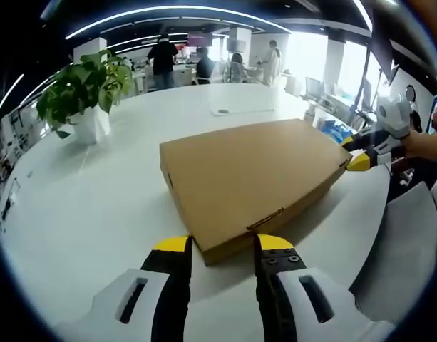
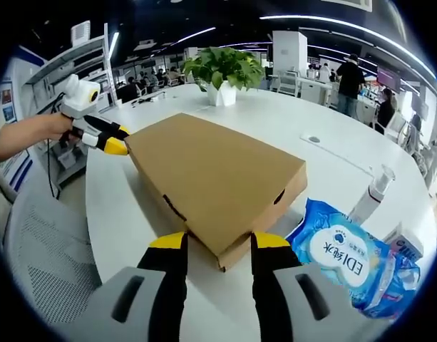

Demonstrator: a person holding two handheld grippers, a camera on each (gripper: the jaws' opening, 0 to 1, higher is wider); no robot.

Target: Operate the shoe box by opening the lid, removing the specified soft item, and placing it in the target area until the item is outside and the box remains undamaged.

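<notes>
A flat brown cardboard shoe box (image 1: 254, 182) lies closed on a white round tabletop (image 1: 97, 199), its lid down.

In the left gripper view, the left hand-held gripper (image 1: 223, 244) rises from the bottom with its black, yellow-tipped jaws apart, one on each side of the box's near corner, close to the cardboard. At the far right corner of the box, the right hand-held gripper (image 1: 357, 152) is held by a person's hand (image 1: 425, 144); its yellow tips touch or nearly touch the box edge. A potted green plant (image 1: 86, 89) stands well apart at the far left, and people stand in the office behind.

In the right gripper view, the right hand-held gripper (image 2: 219, 241) has its jaws apart, straddling the near corner of the shoe box (image 2: 211, 178). The left hand-held gripper (image 2: 111, 139) meets the box's far left corner. A blue pack of wet wipes (image 2: 346, 253) lies just beside the box at the near right, with a white pump bottle (image 2: 371, 196) behind it. The potted green plant (image 2: 224, 71) stands beyond the box.
</notes>
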